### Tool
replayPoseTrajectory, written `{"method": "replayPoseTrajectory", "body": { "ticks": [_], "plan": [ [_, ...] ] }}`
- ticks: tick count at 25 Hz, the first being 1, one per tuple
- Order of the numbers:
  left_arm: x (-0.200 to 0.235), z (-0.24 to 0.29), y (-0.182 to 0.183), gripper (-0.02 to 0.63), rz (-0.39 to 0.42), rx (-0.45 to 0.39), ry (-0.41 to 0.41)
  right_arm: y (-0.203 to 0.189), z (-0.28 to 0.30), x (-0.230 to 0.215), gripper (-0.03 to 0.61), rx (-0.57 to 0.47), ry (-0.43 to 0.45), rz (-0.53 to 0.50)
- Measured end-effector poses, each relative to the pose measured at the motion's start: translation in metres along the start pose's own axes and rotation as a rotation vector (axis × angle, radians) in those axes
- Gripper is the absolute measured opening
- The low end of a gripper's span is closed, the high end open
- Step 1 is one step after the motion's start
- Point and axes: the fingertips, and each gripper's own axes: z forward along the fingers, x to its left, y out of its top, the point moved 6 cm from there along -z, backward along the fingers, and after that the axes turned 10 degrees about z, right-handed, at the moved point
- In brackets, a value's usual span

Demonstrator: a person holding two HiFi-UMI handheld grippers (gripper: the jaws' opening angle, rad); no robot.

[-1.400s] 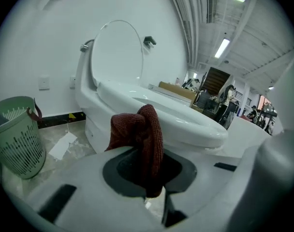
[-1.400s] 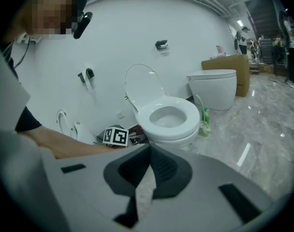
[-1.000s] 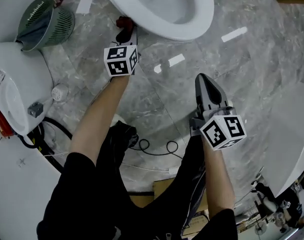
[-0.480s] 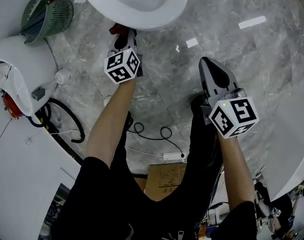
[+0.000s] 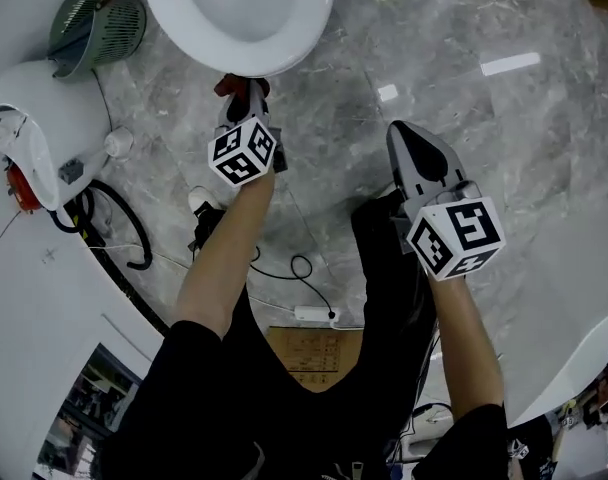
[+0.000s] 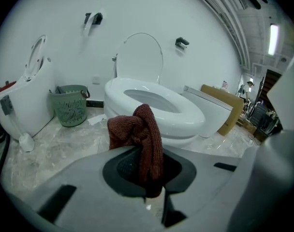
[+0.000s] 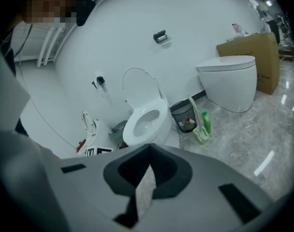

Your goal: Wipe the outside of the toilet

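The white toilet (image 5: 239, 13) shows at the top of the head view, seat down and lid up (image 6: 139, 57). My left gripper (image 5: 246, 98) sits just below the bowl's front rim, shut on a dark red cloth (image 5: 227, 85). In the left gripper view the cloth (image 6: 137, 127) bunches up out of the jaws, a little short of the bowl (image 6: 156, 105). My right gripper (image 5: 406, 138) hangs over the bare floor to the right, shut and holding nothing. Its own view shows the toilet (image 7: 147, 120) farther off.
A green basket (image 5: 94, 23) and another white fixture (image 5: 29, 118) stand at the left, with black cables (image 5: 114, 233) on the floor. A black bin (image 7: 184, 116), a green bottle (image 7: 206, 121), a second toilet (image 7: 231, 81) and a cardboard box (image 7: 256, 57) lie to the right.
The head view has shifted, so the bowl now sits higher and further left. The left gripper keeps the cloth by the bowl's front. The right gripper stays shut.
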Motion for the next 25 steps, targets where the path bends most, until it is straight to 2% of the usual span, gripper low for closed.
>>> {"method": "replayPoseTrajectory", "body": {
  "ticks": [4,7,11,14,17,21,25],
  "plan": [
    [-0.024,-0.002,0.003,0.04,0.033,0.072,0.029,0.031,-0.021,-0.017,0.003,0.054,0.051,-0.036],
    [-0.028,-0.004,0.006,0.041,-0.044,0.095,0.082,0.059,-0.038,-0.024,0.003,0.098,0.079,-0.125],
    [-0.034,-0.003,0.009,0.041,-0.187,0.054,0.18,0.09,-0.051,-0.034,0.003,0.117,0.098,-0.193],
    [-0.039,-0.005,0.009,0.041,-0.231,0.05,0.236,0.11,-0.052,-0.037,0.002,0.13,0.115,-0.218],
    [-0.046,-0.003,0.008,0.04,-0.235,0.053,0.277,0.131,-0.039,-0.041,0.002,0.148,0.151,-0.243],
    [-0.062,0.002,0.01,0.041,-0.221,0.056,0.292,0.151,-0.009,-0.036,0.003,0.204,0.234,-0.286],
    [-0.082,0.0,0.014,0.041,-0.289,0.043,0.275,0.165,0.018,-0.03,0.003,0.3,0.327,-0.353]
  ]
}}
